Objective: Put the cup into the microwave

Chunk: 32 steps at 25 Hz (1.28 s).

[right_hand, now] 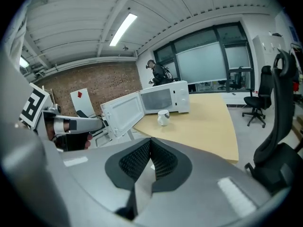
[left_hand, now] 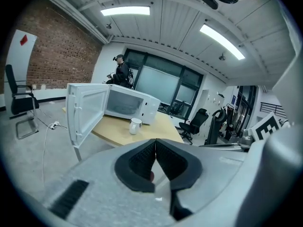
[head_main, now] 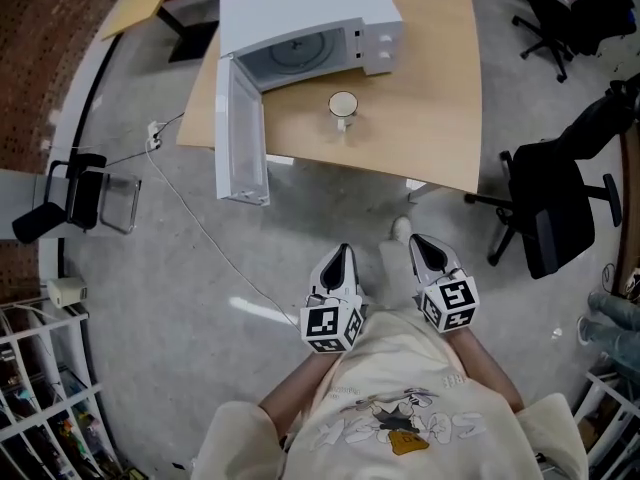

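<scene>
Far off to the left of the left jaws, a black chair [head_main: 62,200] stands on the grey concrete floor [head_main: 180,308]. A white cable [head_main: 205,233] trails across the floor from a plug block [head_main: 153,136] toward the person's feet. The left gripper [head_main: 343,252] is held low in front of a cream shirt, its jaws pressed together with nothing between them.

Ahead and left of those jaws, the white microwave [head_main: 300,23] sits on a pale wooden table [head_main: 430,108]. Its door [head_main: 243,133] is swung wide and hangs out past the table edge. That near edge lies between both pairs of jaws and everything on the table. The white cup [head_main: 343,105] stands upright well ahead of both grippers, just in front of the open cavity and apart from it.

The right gripper [head_main: 416,240] is alongside the left one, its jaws likewise closed on nothing. Off to their right, a black office chair [head_main: 545,208] stands by the table's corner.

Only the head view looks down on the turntable [head_main: 298,52] inside the cavity. The gripper views add a brick wall [left_hand: 57,56], dark-framed windows [right_hand: 208,56], ceiling strip lights [left_hand: 125,11] and a person [left_hand: 120,71] standing beyond the microwave.
</scene>
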Motion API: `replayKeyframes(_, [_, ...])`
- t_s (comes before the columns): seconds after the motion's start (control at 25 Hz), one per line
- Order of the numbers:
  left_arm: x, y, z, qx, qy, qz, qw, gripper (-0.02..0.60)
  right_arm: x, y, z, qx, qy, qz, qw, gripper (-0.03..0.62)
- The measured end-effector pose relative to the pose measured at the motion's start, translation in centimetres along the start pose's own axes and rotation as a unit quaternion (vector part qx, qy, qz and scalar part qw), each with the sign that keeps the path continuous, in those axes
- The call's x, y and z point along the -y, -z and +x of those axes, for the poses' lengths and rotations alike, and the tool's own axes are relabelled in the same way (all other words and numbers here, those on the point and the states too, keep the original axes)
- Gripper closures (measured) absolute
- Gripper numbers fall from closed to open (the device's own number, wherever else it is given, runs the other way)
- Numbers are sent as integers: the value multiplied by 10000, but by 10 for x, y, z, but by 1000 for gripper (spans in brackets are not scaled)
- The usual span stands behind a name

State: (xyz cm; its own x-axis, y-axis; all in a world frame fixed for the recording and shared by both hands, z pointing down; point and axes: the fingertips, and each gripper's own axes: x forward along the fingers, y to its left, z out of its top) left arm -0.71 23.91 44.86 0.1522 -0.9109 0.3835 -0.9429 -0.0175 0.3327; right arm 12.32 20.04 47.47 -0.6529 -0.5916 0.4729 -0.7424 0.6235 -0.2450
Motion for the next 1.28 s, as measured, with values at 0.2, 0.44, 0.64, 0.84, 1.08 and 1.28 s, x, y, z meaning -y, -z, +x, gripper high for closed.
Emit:
replayKeyframes(0.2, [-2, -21, 78, -30, -124, 112, 9999, 526, 49, -38, 44, 36, -187, 2, 9998, 586])
replayKeyframes(0.44, [-20, -47, 169, 83, -525, 915, 9944, 317, 90, -79, 91, 30, -698, -298, 9971, 587])
replayKeyframes(0.64, [-60, -39, 236, -231, -646, 1124, 9913, 225, 96, -91, 122, -93, -720, -417, 9965, 587])
replayKeyframes(0.84, [-87, -41, 293, -316, -433, 1290, 9902, 139, 89, -102, 145, -181, -634, -451, 9968, 587])
replayKeyframes(1.08, [-113, -36, 347, -445, -393, 1258, 9903, 120, 81, -94, 154, -400, -496, -326, 9974, 586])
replayKeyframes(1.28, [-125, -34, 371, -482, -339, 1369, 9888, 120, 76, -85, 159, -578, -424, -233, 9972, 586])
